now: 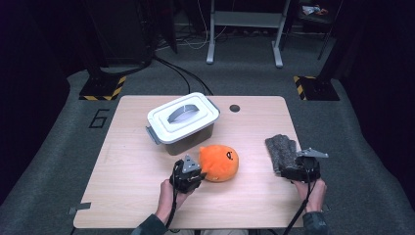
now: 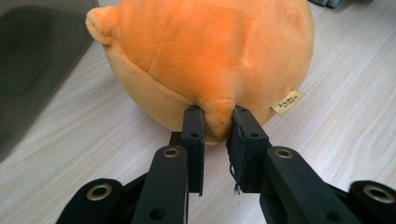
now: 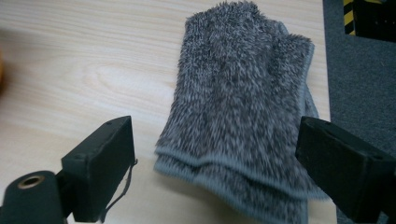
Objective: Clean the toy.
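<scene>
On wood-grain table (image 1: 137,161), round plush toy (image 2: 205,60)

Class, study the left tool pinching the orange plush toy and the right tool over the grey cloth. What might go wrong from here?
1. The left tool pinches only a small fold of the orange plush toy; the fold may slip out when lifted.
2. The right tool stands open over the folded grey fluffy cloth, which lies near the table edge; a nudge might push it off.
</scene>
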{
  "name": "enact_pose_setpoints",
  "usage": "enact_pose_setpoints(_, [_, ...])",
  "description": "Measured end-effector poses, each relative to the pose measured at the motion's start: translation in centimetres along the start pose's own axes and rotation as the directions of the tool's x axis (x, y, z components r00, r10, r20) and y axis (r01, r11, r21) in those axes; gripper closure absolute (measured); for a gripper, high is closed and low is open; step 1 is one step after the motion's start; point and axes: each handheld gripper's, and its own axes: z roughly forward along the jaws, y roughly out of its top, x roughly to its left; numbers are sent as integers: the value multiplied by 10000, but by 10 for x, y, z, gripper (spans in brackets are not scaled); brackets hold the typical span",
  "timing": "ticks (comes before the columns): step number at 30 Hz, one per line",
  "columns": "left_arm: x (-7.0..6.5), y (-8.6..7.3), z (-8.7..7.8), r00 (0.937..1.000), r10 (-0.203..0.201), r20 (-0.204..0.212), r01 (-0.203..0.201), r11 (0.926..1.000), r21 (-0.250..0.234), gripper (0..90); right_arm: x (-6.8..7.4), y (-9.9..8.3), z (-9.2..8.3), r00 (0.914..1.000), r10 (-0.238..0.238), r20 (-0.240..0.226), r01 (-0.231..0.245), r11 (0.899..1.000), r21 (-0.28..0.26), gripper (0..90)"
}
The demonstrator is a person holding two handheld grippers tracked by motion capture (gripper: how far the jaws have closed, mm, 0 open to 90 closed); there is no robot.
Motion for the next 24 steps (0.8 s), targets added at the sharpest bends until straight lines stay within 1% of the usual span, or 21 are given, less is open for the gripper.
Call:
enact_pose_setpoints(1, [1,0,-1,9999,107,39,-108,9999,79,770,0,3,5,10000,33,24,-34,9998,171,109])
enact_pose_setpoints(2, [1,0,0,10000,96,12,-96,9999,46,770,-1,9,15,9999,61,86,-64,9993,356,120])
enact_pose_setpoints(3, [1,0,0,10000,96,12,-96,9999,46,770,-2,12,18,9999,79,86,-83,9988,478,121])
enact_pose_setpoints(4, [2,-1,0,9999,101,25,-101,9999,50,769,-3,16,23,9997,159,158,-167,9985,520,124])
enact_pose_setpoints(5, [2,-1,0,9999,101,25,-101,9999,50,770,-3,16,23,9997,159,158,-167,9985,520,124])
enact_pose_setpoints(6, [2,-1,0,9999,117,43,-118,9999,53,769,-4,21,31,9997,186,180,-196,9981,592,120])
enact_pose_setpoints(7, [2,-1,0,9999,100,58,-100,9999,43,769,-5,23,34,9997,239,107,-245,9979,604,119])
enact_pose_setpoints(8, [2,0,0,9999,137,51,-137,9999,38,769,-6,26,39,9996,224,198,-236,9977,640,126])
enact_pose_setpoints(9, [3,-1,0,9999,138,46,-138,9999,44,769,-8,29,43,9997,179,173,-191,9972,729,132])
enact_pose_setpoints(11, [3,-1,0,9999,43,101,-43,10000,-6,769,-9,33,51,9994,279,201,-295,9956,885,143])
enact_pose_setpoints(12, [3,-2,0,9999,39,116,-39,10000,-2,769,-11,34,54,9995,228,223,-248,9952,945,153])
enact_pose_setpoints(13, [3,-2,0,9999,39,116,-39,10000,-2,769,-11,34,54,9995,228,223,-248,9952,945,153])
enact_pose_setpoints(14, [3,-2,0,9999,93,95,-94,10000,20,769,-12,36,61,9989,414,205,-435,9925,1142,180])
enact_pose_setpoints(15, [4,-2,0,9999,102,138,-102,9999,5,769,-13,36,64,9992,340,201,-362,9918,1228,197])
enact_pose_setpoints(16, [4,-2,0,9998,113,146,-113,9999,-3,769,-12,37,66,9986,446,281,-481,9891,1391,220])
enact_pose_setpoints(17, [5,-2,0,9998,134,175,-134,9999,15,769,-13,37,68,9989,356,321,-398,9892,1408,244])
enact_pose_setpoints(18, [5,-2,0,9996,141,230,-141,9999,17,769,-13,36,71,9989,387,283,-425,9878,1498,268])
enact_pose_setpoints(20, [6,-2,0,9997,128,230,-129,9999,47,768,-11,36,73,9982,450,391,-508,9851,1645,331])
enact_pose_setpoints(22, [6,-3,0,9995,124,279,-125,9999,19,768,-11,34,74,9982,494,345,-545,9850,1640,375])
enact_pose_setpoints(23, [6,-3,0,9995,124,279,-125,9999,19,768,-11,34,74,9982,494,345,-545,9850,1640,375])
enact_pose_setpoints(24, [6,-3,0,9995,147,272,-148,9999,53,768,-12,33,74,9979,592,258,-626,9852,1593,424])
